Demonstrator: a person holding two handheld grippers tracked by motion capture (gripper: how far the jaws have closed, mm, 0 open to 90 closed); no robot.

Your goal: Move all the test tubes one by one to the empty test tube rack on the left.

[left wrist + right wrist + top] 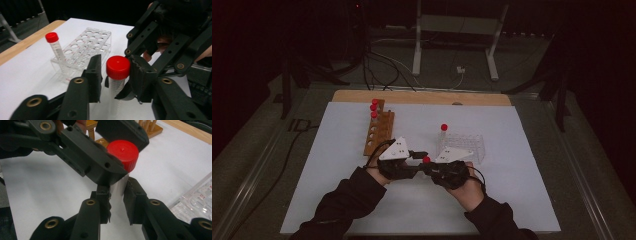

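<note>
Tubes and racks, high view: the left gripper [418, 155] and right gripper [430, 165] meet at lower centre of the frame around a red-capped tube [426, 160]. A wooden rack [379, 131] at centre left holds three capped tubes at its far end; a clear rack [467, 144] at centre right holds one capped tube [443, 131].

Left gripper view: its jaws flank the red cap [118, 67] at centre frame, a gap showing on the left side; whether they clamp it cannot be told.

Right gripper view: its jaws are closed on the tube body [119, 187] below the cap, at centre.

Judgement: transfer between racks is partly done; this tube is mid-handover and not yet seated.
</note>
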